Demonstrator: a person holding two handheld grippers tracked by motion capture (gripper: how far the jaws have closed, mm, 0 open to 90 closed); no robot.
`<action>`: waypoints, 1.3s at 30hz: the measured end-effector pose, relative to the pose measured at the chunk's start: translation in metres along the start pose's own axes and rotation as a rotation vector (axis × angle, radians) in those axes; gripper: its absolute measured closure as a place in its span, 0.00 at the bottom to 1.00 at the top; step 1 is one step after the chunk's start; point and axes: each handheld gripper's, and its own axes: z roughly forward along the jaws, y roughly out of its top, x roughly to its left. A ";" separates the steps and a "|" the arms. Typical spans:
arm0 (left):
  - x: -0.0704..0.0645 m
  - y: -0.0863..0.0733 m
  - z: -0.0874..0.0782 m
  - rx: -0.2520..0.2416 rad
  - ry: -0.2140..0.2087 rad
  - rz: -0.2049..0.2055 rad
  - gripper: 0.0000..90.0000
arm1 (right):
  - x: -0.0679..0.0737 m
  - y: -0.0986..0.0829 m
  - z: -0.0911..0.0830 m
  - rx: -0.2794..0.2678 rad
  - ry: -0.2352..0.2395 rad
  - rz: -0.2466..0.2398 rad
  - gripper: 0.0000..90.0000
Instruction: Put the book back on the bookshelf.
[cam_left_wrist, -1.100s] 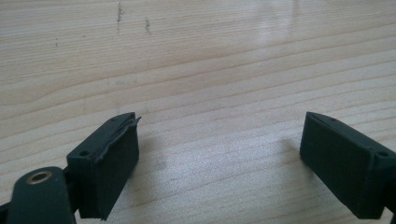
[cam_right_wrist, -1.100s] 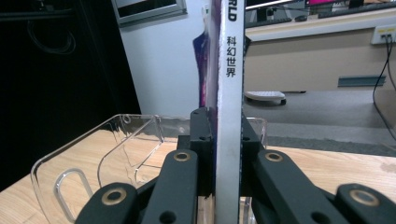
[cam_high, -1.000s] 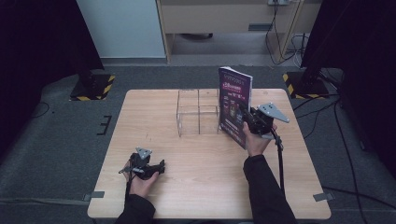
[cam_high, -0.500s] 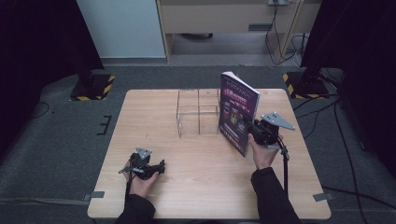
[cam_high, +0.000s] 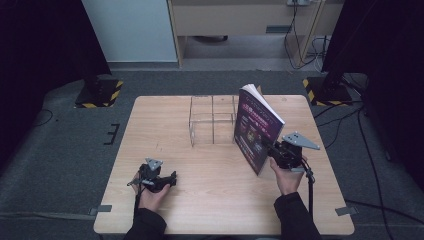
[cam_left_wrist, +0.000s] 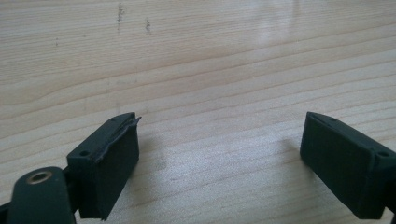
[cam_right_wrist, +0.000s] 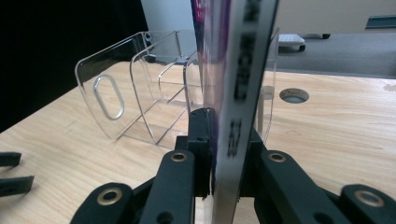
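Left gripper (cam_left_wrist: 219, 154), jaws spread wide apart, low over bare light wooden table (cam_left_wrist: 210, 70).

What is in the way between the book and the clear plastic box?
Nothing visible. The right gripper holds the book upright, just right of the clear plastic box, with only bare table around them.

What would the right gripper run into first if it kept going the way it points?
Probably the clear acrylic organizer: the right gripper, shut on the upright book, faces it across the table. Depth is unclear, so the book's leading edge might touch first.
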 end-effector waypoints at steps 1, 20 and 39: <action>0.000 0.000 0.000 0.000 0.000 0.000 0.12 | 0.000 0.001 0.000 -0.002 0.004 -0.001 0.89; 0.000 0.000 0.000 0.000 0.000 0.000 0.12 | 0.010 0.019 0.000 -0.029 -0.056 -0.043 0.92; 0.000 0.000 0.000 0.000 -0.003 -0.001 0.12 | 0.006 0.049 0.039 -0.091 -0.145 -0.054 0.92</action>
